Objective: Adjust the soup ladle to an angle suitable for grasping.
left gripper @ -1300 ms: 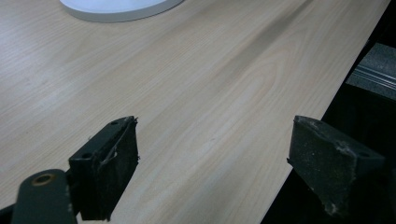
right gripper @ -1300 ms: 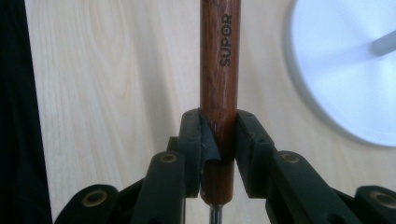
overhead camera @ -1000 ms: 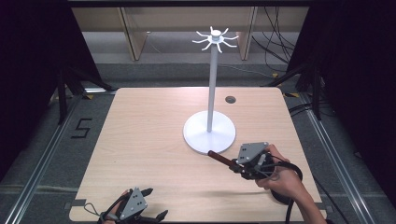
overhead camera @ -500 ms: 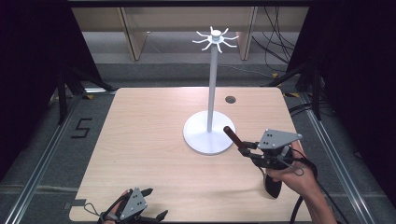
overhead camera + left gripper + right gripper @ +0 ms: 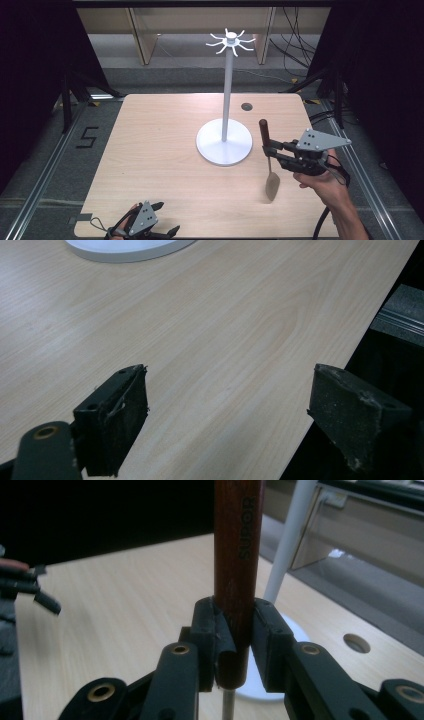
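The right gripper [image 5: 235, 645] clamps its two black jaws on a red-brown wooden handle [image 5: 239, 555] that stands upright between them. Behind it a white pole [image 5: 287, 540] rises from a round white base [image 5: 295, 630] on the desk [image 5: 115, 610]; a round hole [image 5: 356, 643] lies near the desk's right edge

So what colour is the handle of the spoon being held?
Dark reddish-brown handle, clearest in the right gripper view.

One spatula [image 5: 267, 150] and one white stand [image 5: 224, 141] are on view. Two tools: left [image 5: 161, 219], right [image 5: 270, 151]. One surface [image 5: 150, 145].
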`<state>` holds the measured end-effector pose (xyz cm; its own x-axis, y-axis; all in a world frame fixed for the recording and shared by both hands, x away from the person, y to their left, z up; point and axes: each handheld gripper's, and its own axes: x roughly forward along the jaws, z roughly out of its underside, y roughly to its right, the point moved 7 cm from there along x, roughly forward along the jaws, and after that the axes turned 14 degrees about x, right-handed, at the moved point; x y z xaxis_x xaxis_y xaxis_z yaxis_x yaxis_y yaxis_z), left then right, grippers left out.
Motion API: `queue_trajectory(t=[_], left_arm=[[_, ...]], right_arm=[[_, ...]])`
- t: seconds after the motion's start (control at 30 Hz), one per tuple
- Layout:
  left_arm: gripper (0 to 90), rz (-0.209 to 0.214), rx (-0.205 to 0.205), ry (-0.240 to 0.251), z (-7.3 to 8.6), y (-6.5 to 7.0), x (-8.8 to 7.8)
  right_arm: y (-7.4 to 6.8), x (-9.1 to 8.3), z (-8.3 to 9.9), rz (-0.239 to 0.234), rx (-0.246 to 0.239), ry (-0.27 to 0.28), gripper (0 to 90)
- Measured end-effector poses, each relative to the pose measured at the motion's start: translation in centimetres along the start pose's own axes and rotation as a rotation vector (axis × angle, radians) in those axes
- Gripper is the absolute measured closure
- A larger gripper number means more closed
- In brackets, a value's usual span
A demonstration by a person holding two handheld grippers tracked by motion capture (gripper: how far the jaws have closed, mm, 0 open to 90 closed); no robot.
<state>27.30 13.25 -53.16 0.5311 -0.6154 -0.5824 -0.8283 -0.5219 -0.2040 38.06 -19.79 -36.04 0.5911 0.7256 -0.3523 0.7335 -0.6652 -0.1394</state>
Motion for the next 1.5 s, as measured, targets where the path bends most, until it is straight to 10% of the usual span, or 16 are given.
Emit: queue_trajectory(t=[0.47,1.5], left_arm=[[15.1,-0.001,-0.002,0.009,-0.1,0.2,0.0],[15.1,-0.01,-0.005,0.003,0.0,-0.1,0.0]], right_arm=[[-1.0,1.0,-2.1,-0.06,0.021,0.093,74.3],[2.2,3.1,-9.0,0.074,0.098,0.182,74.2]])
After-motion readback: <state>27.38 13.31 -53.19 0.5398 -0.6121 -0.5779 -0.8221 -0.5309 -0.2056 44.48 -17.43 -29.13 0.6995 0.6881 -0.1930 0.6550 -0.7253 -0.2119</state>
